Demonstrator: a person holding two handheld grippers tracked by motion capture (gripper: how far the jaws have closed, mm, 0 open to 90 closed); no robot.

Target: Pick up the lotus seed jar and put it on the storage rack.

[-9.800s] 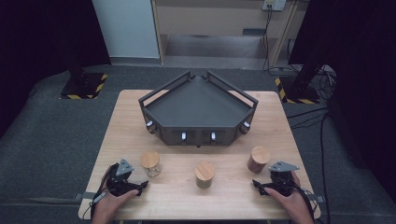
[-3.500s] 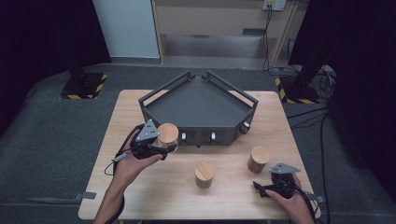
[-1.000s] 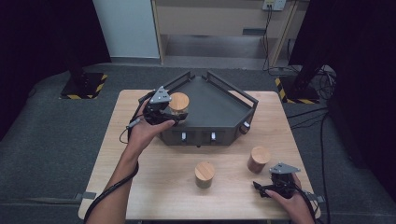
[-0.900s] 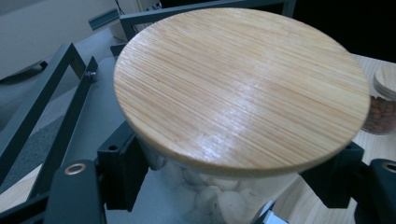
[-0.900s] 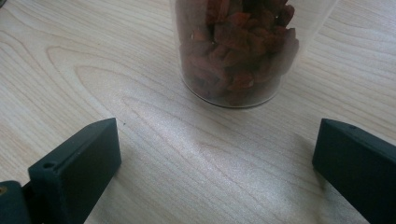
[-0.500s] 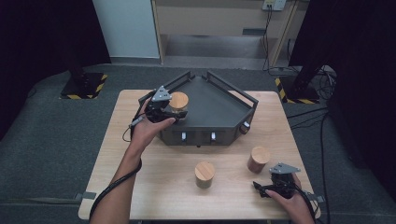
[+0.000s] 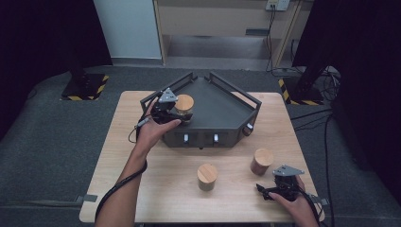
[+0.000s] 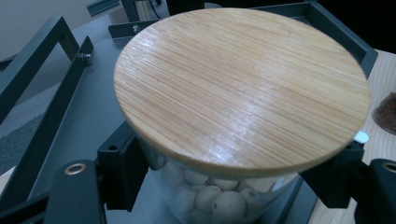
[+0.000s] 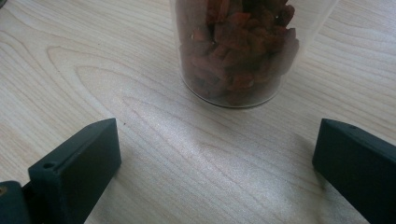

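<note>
My left gripper [image 7: 176, 112] is shut on a glass jar of white balls with a round bamboo lid [image 7: 184, 102], at the left side of the dark grey railed tray [image 7: 235, 90]. In the left gripper view the lid [image 8: 238, 79] is close up and the left gripper [image 8: 229, 179] clamps the glass from both sides. Whether the jar's base touches the tray floor I cannot tell. My right gripper [image 7: 276, 190] rests open at the table's front right. In the right gripper view the right gripper [image 9: 215, 158] has bare wood between its jaws, just short of a jar of red-brown dried pieces [image 9: 243, 51].
A second bamboo-lidded jar [image 7: 207, 176] stands on the wooden table [image 7: 118, 156] in front of the tray. The red-brown jar [image 7: 261, 161] stands to its right, just beyond the right gripper. The tray's raised rails border its sides. Dark floor surrounds the table.
The left gripper lifted the jar from the table's front left and carried it to the tray's left side. Over the last second it sank slightly. The right gripper stayed put.
</note>
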